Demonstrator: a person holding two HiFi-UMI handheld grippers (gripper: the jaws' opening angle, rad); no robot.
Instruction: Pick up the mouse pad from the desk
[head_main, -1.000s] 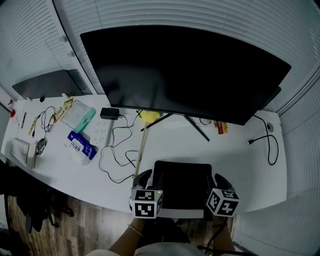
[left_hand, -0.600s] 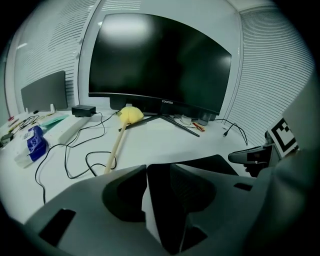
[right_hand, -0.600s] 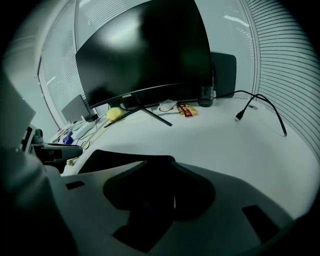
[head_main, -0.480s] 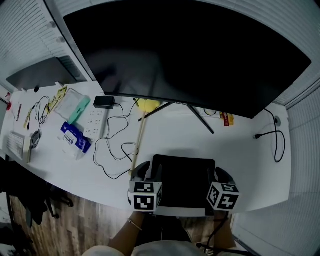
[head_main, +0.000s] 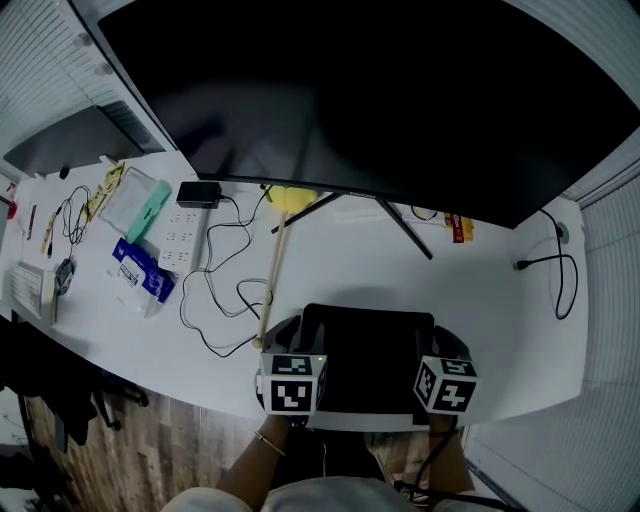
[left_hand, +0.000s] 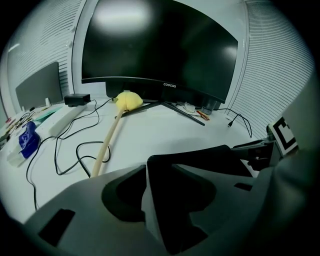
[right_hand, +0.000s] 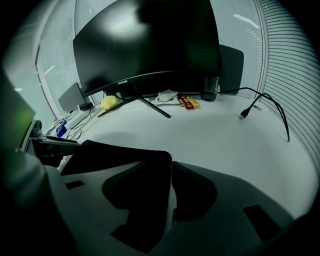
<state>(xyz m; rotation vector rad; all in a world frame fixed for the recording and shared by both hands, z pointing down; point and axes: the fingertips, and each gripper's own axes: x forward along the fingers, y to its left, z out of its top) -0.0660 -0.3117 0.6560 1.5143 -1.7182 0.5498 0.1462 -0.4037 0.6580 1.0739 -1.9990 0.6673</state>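
Mouse pad (head_main: 368, 360): black, rectangular with rounded corners, at the near edge of the white tabletop (head_main: 480, 300), in front of the feet of the monitor stand (head_main: 385, 215) and between the two hand-held grippers. A soft shadow fell on the tabletop beyond its far edge; whether it lay flat or stood slightly raised could not be told. Left hand-held gripper (head_main: 296, 340): at the pad's left edge, jaws apart, the edge running between them with a dark gap on either side. Right hand-held gripper (head_main: 440, 342): at the pad's right edge, jaws just having opened further and standing wide, the pad's edge and far right corner between them. Marker cubes (head_main: 293, 382), one on each gripper, sat over the pad's near corners. Curved monitor (head_main: 370, 100): large, screen dark, filling the back of the tabletop. Wooden stick (head_main: 272, 285): lay lengthwise left of the pad, its yellow head (head_main: 290, 203) under the monitor. Black cable (head_main: 215, 290): looped loosely beside the stick, near a white power strip (head_main: 183, 238) and a black adapter (head_main: 198, 193). Blue packet (head_main: 140, 272): further left. Second black cable (head_main: 555, 275): at the right end, well apart from the pad. Red and yellow packets (head_main: 460, 228): beside the stand's right foot.
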